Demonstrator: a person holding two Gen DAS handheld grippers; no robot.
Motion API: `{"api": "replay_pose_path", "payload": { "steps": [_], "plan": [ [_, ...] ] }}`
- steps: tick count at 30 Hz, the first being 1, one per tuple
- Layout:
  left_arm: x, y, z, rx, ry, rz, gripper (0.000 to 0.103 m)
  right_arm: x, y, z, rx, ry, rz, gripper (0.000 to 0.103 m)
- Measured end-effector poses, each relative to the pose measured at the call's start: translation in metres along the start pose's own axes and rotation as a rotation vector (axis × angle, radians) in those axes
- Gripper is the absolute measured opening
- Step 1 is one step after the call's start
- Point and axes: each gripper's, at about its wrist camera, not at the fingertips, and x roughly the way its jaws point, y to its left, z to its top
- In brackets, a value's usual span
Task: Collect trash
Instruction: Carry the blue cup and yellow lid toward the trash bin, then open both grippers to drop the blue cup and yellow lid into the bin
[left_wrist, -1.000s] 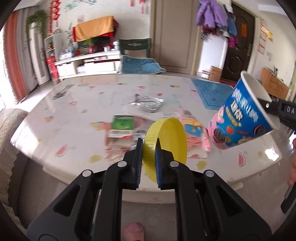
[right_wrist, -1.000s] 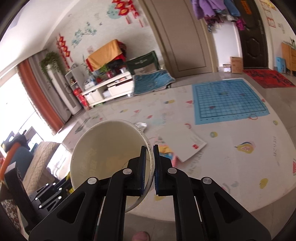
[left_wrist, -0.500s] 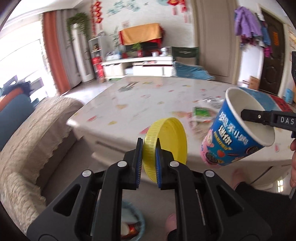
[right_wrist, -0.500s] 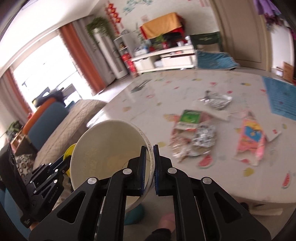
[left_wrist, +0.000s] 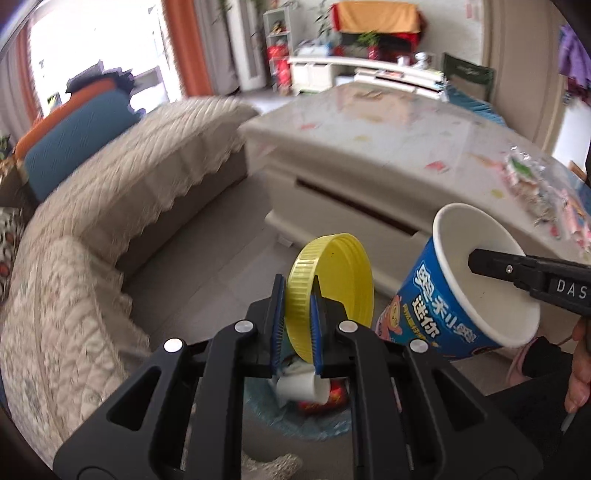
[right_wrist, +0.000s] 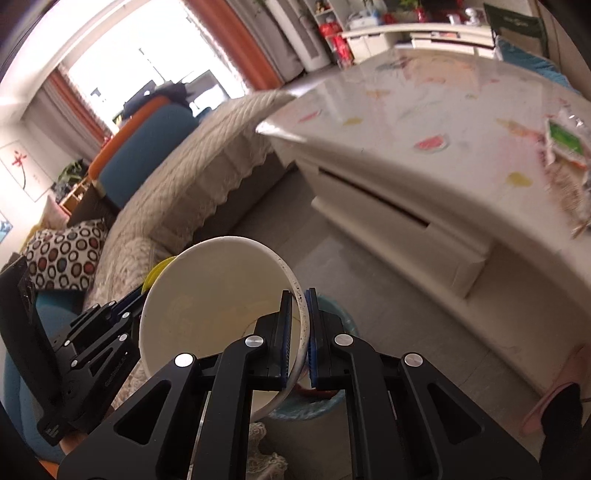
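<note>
Two big pieces of furniture fill the left wrist view: a cream quilted sofa (left_wrist: 110, 206) from 9 to 11 o'clock, and a pale coffee table (left_wrist: 388, 147) from 12 to 3, with crumpled snack wrappers (left_wrist: 535, 192) lying near its 3 o'clock edge. On the grey floor between them, low in the frame at 6 o'clock, stands a light-blue trash bin (left_wrist: 325, 421) — mostly hidden behind the gripper, with a white cup and something red visible inside.

Next in size is the blue instant-noodle cup (left_wrist: 454, 306) at 4 o'clock, tilted with its mouth up toward the right. The right gripper (right_wrist: 300, 332) is clamped on the cup's rim, one finger inside the white interior and one outside; in its own view the cup (right_wrist: 218, 317) sits above the bin (right_wrist: 332, 402).

Smallest is the yellow plastic lid (left_wrist: 332, 291), held on edge just above the bin — the left gripper (left_wrist: 297, 325) pinches its ribbed rim between blue pads. Lid and cup are just beside each other, not touching.
</note>
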Motion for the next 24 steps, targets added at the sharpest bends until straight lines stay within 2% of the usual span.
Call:
{"api": "replay_pose_path", "payload": {
  "steps": [4, 10, 13, 16, 24],
  "plan": [
    [0.017, 0.027, -0.017, -0.047, 0.045, 0.03, 0.011, 0.04, 0.009, -0.012, -0.005, 0.063, -0.016, 0.008],
    [0.043, 0.05, -0.041, -0.09, 0.123, 0.065, 0.011, 0.1, 0.013, -0.033, -0.029, 0.161, -0.101, 0.009],
    [0.047, 0.058, -0.049, -0.108, 0.141, 0.074, 0.011, 0.122, 0.013, -0.037, -0.035, 0.19, -0.131, 0.012],
    [0.05, 0.06, -0.054, -0.112, 0.156, 0.076, 0.011, 0.124, 0.004, -0.037, -0.009, 0.191, -0.128, 0.034],
    [0.074, 0.047, -0.065, -0.092, 0.205, 0.065, 0.011, 0.098, -0.006, -0.027, 0.024, 0.133, -0.077, 0.035]
  ]
}}
